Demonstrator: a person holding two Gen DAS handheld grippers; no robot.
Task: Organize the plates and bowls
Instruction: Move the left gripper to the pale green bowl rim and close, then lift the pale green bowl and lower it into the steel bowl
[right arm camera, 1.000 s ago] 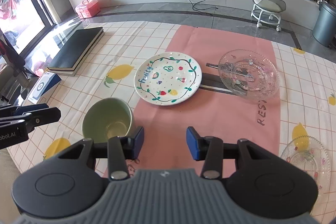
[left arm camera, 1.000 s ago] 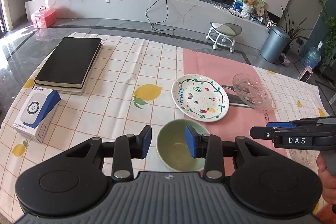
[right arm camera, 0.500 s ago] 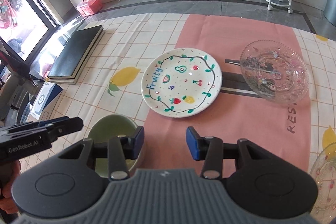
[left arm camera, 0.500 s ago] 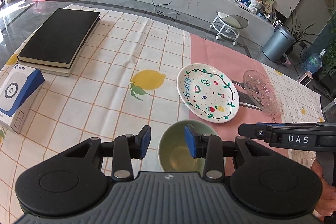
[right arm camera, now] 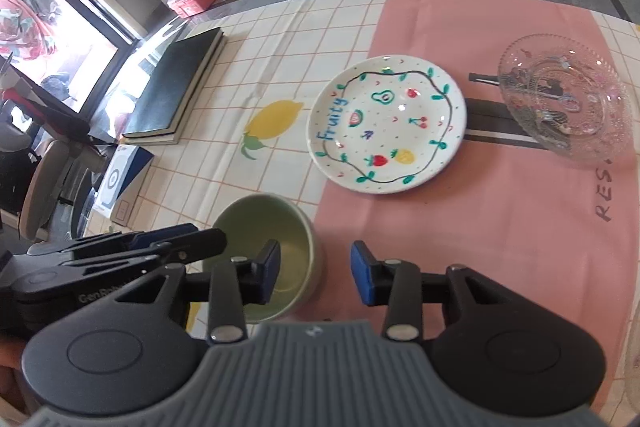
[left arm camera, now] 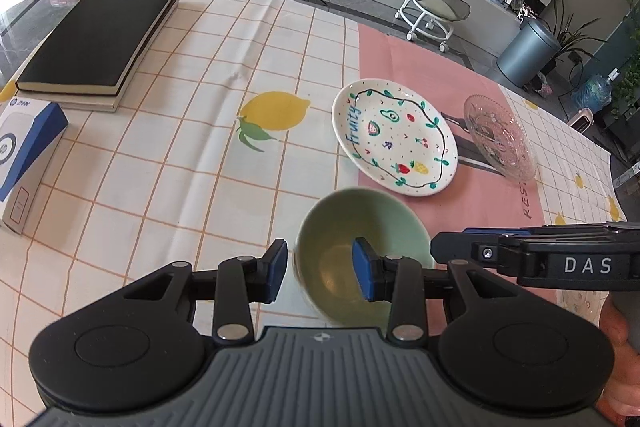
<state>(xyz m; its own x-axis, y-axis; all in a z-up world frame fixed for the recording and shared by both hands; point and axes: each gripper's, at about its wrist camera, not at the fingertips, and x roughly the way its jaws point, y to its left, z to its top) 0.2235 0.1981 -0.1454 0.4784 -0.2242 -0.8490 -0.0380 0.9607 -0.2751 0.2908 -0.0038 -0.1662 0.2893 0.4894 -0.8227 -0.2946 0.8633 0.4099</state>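
Note:
A pale green bowl (left arm camera: 360, 227) stands on the tablecloth just in front of both grippers. My left gripper (left arm camera: 320, 271) is open and straddles the bowl's left wall, one pad outside and one inside, neither pressing. My right gripper (right arm camera: 316, 269) straddles the bowl's (right arm camera: 260, 223) right wall; its jaws are closing, with a gap still left at the pads. Beyond the bowl, a white plate painted with fruit (left arm camera: 394, 139) lies on the pink mat (right arm camera: 480, 227). A clear glass plate (left arm camera: 498, 137) sits to its right.
A black book (left arm camera: 100, 35) and a blue and white box (left arm camera: 24, 151) lie at the table's left. A small glass dish (left arm camera: 576, 303) shows under the right gripper's body. A hand (left arm camera: 616, 343) holds that gripper. A stool (left arm camera: 434, 11) and a bin (left arm camera: 528, 51) stand beyond the table.
Both grippers have come down and closer to the green bowl, and now each straddles one side of its rim. The right jaws have narrowed a little.

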